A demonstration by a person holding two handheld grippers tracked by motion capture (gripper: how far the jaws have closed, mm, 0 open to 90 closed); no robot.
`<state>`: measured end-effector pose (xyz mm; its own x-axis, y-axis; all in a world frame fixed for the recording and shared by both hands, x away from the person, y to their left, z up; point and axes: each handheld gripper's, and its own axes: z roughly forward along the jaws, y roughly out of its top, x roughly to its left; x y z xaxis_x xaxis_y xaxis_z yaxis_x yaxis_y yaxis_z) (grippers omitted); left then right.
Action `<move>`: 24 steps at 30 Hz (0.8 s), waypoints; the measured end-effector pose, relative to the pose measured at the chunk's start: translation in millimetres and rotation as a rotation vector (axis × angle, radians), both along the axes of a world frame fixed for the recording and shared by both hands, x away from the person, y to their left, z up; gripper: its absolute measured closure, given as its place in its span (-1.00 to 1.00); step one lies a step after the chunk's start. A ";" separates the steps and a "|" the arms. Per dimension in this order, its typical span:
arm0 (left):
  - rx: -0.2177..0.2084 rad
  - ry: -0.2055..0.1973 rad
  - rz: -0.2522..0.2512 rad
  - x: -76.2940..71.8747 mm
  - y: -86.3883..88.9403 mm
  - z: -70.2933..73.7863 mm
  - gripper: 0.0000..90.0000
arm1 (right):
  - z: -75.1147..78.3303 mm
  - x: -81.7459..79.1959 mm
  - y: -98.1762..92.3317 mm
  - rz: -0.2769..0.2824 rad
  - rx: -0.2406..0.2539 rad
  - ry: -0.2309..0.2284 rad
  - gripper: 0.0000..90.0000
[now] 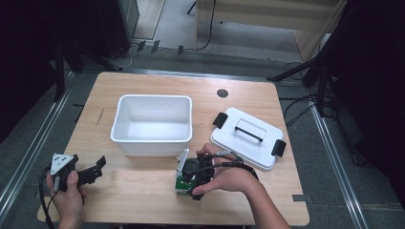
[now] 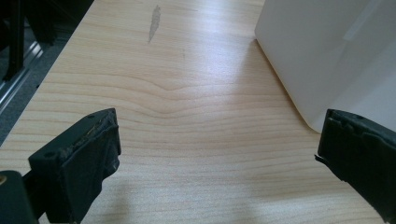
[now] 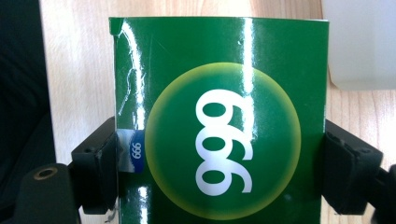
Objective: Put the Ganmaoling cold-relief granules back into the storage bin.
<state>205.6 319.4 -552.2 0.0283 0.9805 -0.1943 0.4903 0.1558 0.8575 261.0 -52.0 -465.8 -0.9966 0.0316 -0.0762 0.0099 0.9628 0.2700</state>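
Your right gripper (image 1: 187, 183) sits near the table's front edge, just in front of the white rectangular plastic bin (image 1: 152, 125). Its jaws are clamped on both sides of a glossy green cardboard box w/ a white "999" in a yellow-green circle (image 3: 219, 130); the box lies on the light wooden table (image 1: 143, 200). Your left gripper (image 1: 98, 167) rests at the front-left corner, jaws wide apart, nothing btwn them. A white rectangular lid w/ black handle and clips (image 1: 248, 138) lies right of the bin.
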 end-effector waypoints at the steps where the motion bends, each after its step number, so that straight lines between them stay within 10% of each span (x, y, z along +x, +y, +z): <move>1: 0.000 0.000 0.000 -0.1 0.0 0.0 -1.00 | 1.0 0.2 -1.7 0.002 -0.001 0.004 -0.65; 24: 0.002 0.000 -0.006 -0.7 -0.2 0.0 -1.00 | 45.9 54.8 -58.0 -0.030 -0.017 -0.051 -0.65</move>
<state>204.9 319.2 -552.1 0.0348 0.9807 -0.1922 0.4910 0.1507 0.8580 315.7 -110.0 -419.9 -0.9900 0.0600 -0.1276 0.0257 0.9667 0.2548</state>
